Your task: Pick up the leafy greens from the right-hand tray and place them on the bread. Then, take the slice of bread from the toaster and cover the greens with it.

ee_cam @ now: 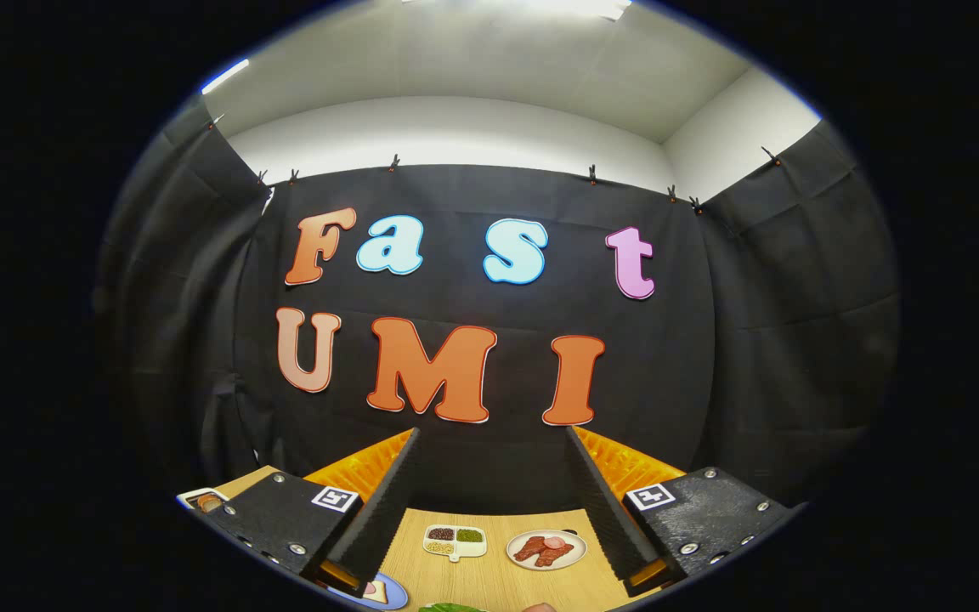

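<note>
Greens (452,607) are glimpsed low between the widely spread, empty fingers of the gripper (494,497), beside bread on a blue plate (381,591), so the gripper should be tipped down first.

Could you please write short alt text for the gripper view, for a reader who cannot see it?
The gripper is held high with its fingers wide open and nothing between them, aimed at the booth's black cloth wall. Below, between the fingers, the wooden table holds a divided dish of small foods and a plate of meat slices, with a leafy green edge nearest the camera.
</note>
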`<state>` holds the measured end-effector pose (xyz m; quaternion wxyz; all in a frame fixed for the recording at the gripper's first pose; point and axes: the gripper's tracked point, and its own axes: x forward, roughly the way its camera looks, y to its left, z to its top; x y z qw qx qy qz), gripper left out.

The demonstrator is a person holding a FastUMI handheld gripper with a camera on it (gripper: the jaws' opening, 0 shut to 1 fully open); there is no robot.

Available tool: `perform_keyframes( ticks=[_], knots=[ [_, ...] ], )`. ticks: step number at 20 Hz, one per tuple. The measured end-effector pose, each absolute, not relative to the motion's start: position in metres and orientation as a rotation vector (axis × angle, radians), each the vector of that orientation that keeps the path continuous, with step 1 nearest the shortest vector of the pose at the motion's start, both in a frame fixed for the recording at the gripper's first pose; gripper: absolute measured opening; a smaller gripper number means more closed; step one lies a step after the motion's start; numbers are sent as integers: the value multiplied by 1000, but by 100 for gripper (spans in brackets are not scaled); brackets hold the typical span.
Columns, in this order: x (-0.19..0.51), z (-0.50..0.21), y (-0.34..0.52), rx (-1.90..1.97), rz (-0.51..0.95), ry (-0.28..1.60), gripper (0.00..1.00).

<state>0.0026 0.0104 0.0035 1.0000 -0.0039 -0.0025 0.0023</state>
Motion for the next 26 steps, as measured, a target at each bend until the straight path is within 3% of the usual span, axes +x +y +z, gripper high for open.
perform_keyframes(
  ticks=[15, 22, 26],
  knots=[
    [-2, -12, 9, -15, 12, 35, 99],
    [4, -73, 17, -25, 45, 181, 99],
    [4, -140, 21, -33, 83, 359, 99]
  ],
)
